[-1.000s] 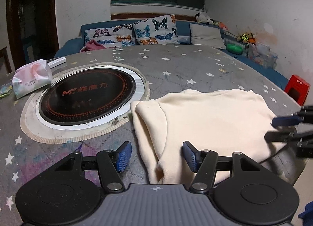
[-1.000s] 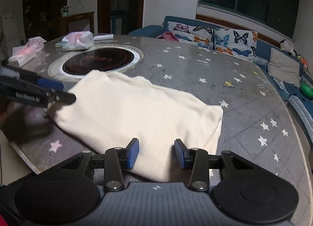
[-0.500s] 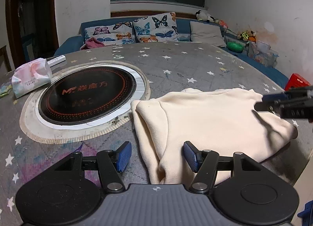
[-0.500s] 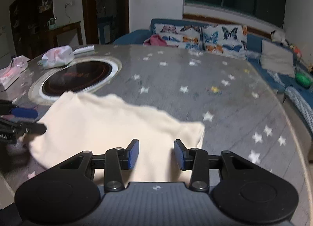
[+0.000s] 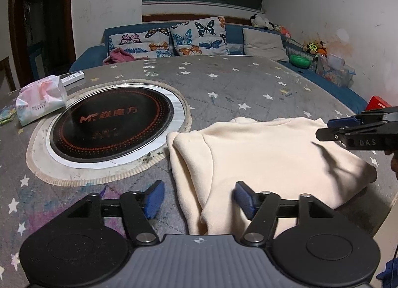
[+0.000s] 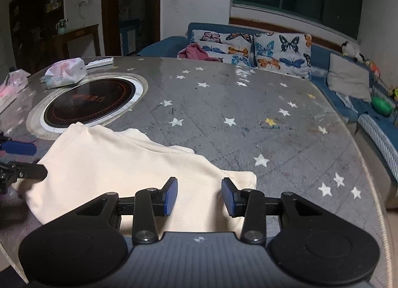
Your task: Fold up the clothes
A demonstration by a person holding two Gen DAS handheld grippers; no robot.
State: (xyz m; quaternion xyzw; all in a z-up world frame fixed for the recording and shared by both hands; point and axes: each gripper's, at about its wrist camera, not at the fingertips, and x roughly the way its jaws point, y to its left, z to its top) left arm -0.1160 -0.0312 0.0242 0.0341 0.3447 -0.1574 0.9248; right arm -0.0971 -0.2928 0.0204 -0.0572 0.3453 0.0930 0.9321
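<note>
A cream garment (image 5: pixel 261 153) lies folded on the grey star-patterned table (image 5: pixel 248 81), right of the round cooktop. My left gripper (image 5: pixel 199 199) hovers over the garment's near left edge. Its jaws are opening and the blue pads press on nothing, with cloth under the gap. In the right wrist view the same garment (image 6: pixel 119 163) spreads out to the left. My right gripper (image 6: pixel 200 196) stands open just above its near right corner and grips no cloth. Each gripper also shows in the other's view: the right gripper (image 5: pixel 348 130) over the garment's far right end, the left gripper (image 6: pixel 20 161) at its left end.
A black round cooktop (image 5: pixel 112 123) is set into the table at the left. A tissue pack (image 5: pixel 41 98) and a white remote (image 5: pixel 73 77) lie behind it. A blue sofa with butterfly cushions (image 5: pixel 196 36) runs along the far side. The table's edge is close on the right.
The left gripper's jaws have spread wider. The right gripper has moved from the garment's near right edge to above its far right corner. The garment lies as before.
</note>
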